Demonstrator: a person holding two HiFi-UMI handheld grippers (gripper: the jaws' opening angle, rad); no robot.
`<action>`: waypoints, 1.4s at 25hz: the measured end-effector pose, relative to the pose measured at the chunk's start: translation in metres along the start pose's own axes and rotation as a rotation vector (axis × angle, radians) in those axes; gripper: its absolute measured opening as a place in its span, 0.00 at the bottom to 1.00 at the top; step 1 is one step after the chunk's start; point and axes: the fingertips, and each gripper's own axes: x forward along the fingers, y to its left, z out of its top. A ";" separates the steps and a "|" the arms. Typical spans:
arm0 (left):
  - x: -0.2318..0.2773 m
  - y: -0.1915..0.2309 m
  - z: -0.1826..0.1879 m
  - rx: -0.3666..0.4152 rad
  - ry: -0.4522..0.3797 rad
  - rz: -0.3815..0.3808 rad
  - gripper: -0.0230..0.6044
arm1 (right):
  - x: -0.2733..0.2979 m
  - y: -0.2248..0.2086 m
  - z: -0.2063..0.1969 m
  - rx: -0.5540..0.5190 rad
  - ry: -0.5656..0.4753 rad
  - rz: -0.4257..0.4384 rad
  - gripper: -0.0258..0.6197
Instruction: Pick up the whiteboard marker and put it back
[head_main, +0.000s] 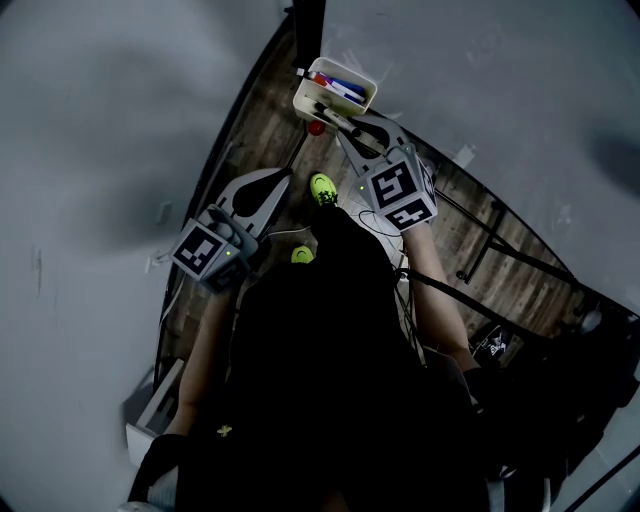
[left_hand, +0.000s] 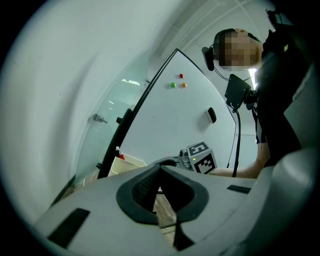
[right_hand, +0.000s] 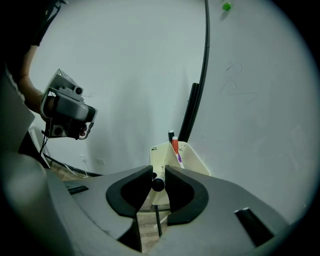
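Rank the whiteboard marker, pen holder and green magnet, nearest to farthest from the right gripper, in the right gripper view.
1. whiteboard marker, held between the jaws.
2. pen holder, just ahead.
3. green magnet, far up, top right.

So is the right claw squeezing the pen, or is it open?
Squeezing: the right gripper's pads press both sides of the black marker's end.

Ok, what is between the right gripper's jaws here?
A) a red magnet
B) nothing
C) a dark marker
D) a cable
C: the right gripper is clamped on a dark marker, seen end-on in front of the cream holder.
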 end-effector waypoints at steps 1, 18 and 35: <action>0.000 -0.001 0.000 0.003 0.000 -0.002 0.06 | -0.001 0.000 0.001 0.001 -0.003 -0.002 0.15; -0.014 -0.010 -0.009 0.053 -0.007 -0.019 0.06 | -0.031 0.009 0.027 -0.004 -0.060 -0.056 0.15; -0.032 -0.022 -0.017 0.083 -0.030 -0.049 0.06 | -0.078 0.047 0.049 -0.018 -0.095 -0.111 0.15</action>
